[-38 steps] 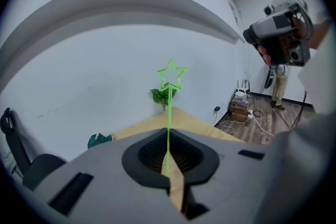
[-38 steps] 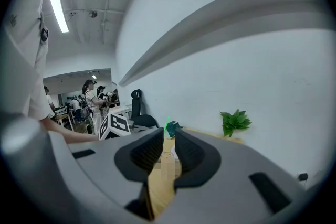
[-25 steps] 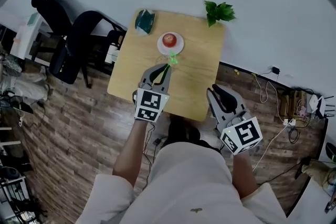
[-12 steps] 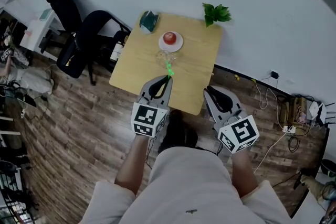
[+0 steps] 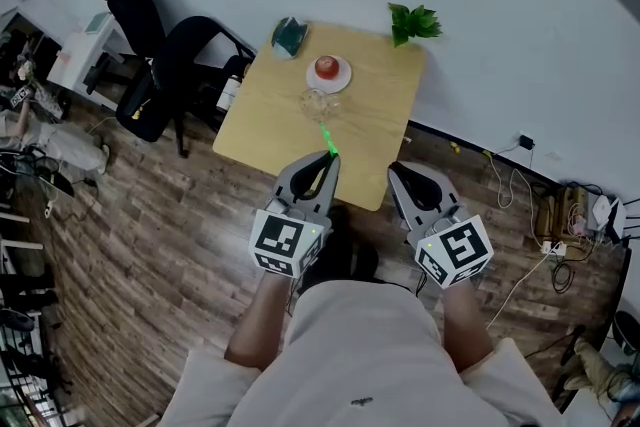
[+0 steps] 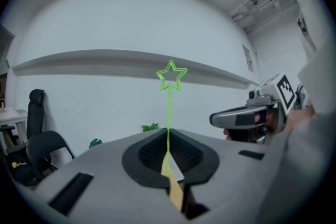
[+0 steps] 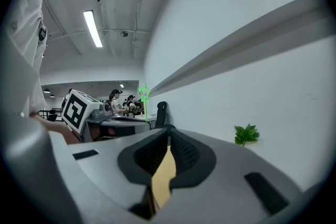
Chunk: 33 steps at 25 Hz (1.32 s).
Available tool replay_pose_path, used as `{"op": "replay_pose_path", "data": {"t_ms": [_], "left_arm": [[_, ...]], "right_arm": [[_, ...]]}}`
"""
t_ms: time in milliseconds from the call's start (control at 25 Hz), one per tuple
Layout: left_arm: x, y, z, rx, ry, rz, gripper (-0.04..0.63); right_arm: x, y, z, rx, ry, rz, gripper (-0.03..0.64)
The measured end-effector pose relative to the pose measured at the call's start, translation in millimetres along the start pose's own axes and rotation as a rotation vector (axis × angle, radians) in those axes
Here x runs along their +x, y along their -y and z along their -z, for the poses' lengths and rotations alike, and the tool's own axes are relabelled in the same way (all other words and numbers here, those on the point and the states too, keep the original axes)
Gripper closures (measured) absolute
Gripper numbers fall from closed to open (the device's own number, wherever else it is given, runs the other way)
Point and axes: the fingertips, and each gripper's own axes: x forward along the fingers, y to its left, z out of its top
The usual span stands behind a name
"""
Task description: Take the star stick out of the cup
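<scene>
Above the near edge of the table point(image 5: 385, 110), the left tool point(image 5: 328, 157) pinches the star stick point(image 6: 168, 107) upright, well clear of the cup point(image 5: 316, 101); removal looks done; the right tool point(image 5: 398, 171), its jaws just closing narrow, holds nothing.

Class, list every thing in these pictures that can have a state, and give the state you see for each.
Star stick: out of the cup, upright, gripped by the left tongs.
Left tongs: shut on the star stick.
Right tongs: empty; jaws have just been closing, now together.
Cup: standing on the table, no stick inside.
Apple: resting on the plate.
</scene>
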Motion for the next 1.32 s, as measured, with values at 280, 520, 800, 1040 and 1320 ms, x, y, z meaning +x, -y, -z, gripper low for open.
{"op": "replay_pose_path", "data": {"t_ms": [280,520,800,1040,1320], "left_arm": [[-15.1,7.0,-9.2,-0.02,0.033,-0.012,0.581],[-22.4,10.4,-10.2,-0.036,0.042,-0.011,0.581],[-20.6,16.2,-16.3,-0.04,0.061,-0.008,0.581],[-22.0,21.0,-15.9,-0.045,0.062,-0.004,0.581],[-21.7,23.0,-16.8,-0.049,0.065,-0.001,0.581]], "right_arm": [[-5.4,-2.9,0.2,-0.011,0.004,-0.006,0.607],[-8.4,-8.9,0.3,-0.017,0.002,-0.009,0.611],[-14.8,-5.6,-3.4,-0.03,0.007,-0.004,0.611],[-19.9,-6.2,-0.2,-0.029,0.001,0.001,0.611],[-23.0,-4.3,0.2,-0.034,-0.009,0.007,0.612]]}}
